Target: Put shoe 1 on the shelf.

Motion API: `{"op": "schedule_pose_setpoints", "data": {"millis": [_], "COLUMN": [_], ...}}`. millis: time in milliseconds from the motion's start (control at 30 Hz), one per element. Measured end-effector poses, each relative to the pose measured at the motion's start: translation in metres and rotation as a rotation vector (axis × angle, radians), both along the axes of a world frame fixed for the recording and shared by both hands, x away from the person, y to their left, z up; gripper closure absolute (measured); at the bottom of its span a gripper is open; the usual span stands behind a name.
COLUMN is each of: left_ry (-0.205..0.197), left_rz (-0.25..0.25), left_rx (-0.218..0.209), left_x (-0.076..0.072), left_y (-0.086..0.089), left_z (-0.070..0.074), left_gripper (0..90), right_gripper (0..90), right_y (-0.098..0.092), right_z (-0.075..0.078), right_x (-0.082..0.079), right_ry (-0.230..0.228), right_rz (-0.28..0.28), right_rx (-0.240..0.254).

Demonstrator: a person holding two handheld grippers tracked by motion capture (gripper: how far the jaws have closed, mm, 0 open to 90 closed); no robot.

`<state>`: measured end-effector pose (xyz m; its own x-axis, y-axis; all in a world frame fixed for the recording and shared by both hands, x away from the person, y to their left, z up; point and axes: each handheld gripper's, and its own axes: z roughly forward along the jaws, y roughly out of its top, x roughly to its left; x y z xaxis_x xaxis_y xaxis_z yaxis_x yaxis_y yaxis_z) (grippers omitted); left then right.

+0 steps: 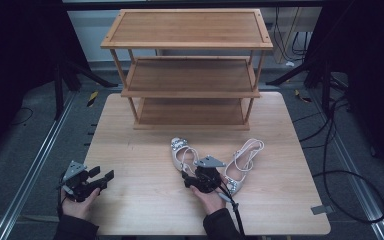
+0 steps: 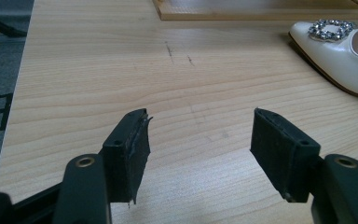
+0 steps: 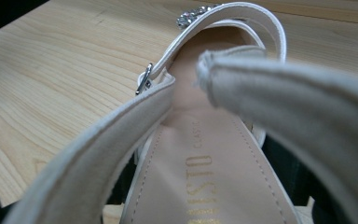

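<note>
1. The job in hand looks like picking up a shoe to put it on the wooden rack (image 1: pixel 186 70). The rack stands at the far end of the table (image 1: pixel 130 200).

2. The right gripper (image 1: pixel 196 176) is at the heel end of the left shoe (image 1: pixel 181 150). This shoe lies just in front of the rack, a bit to the right of its middle.

3. In the right gripper view the heel straps (image 3: pixel 121 126) sit right up against the camera, with the black jaws low down on either side of the shoe. The jaws are about half open. I cannot tell if the pads are pressing on the shoe yet.

4. The left gripper (image 1: pixel 100 181) waits well away from the rack, near the front left of the table. Its jaws are about half open with nothing between them, just bare wood.

5. The left shoe's long line runs from the person toward the rack. Its toe with the sparkly buckle (image 2: pixel 331 29) points at the rack, tipped a little left. Its heel points back at the person.

6. The other shoe (image 1: pixel 242 165) lies just to the right, farther from the rack, with its toe toward the person.

7. Next, I think the right gripper needs a firm squeeze on the heel, then a lift and a carry to a shelf.
</note>
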<state>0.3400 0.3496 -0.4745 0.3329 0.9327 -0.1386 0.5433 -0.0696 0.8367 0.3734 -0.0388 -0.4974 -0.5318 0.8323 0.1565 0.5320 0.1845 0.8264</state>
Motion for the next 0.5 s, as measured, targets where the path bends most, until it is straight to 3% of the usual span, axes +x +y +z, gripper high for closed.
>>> {"op": "schedule_pose_setpoints", "data": {"millis": [300, 367, 500], "left_ry": [-0.005, -0.004, -0.003], "left_rz": [-0.001, -0.003, -0.001], "left_rx": [0.013, 0.015, 0.016], "left_x": [-0.0004, -0.0006, -0.0004], "left_y": [-0.0014, -0.0024, -0.0018], "left_z": [0.0010, 0.0009, 0.0009], "left_gripper": [36.1, 36.1, 36.2], "right_gripper": [37.9, 38.1, 38.1], "right_y": [0.0001, -0.0017, -0.0035], "right_z": [0.0029, 0.0045, 0.0088], "right_x": [0.0010, 0.0006, -0.0011], "right_ry": [0.014, 0.031, 0.011], "right_rz": [0.009, 0.013, 0.015], "right_rx": [0.020, 0.043, 0.058]}}
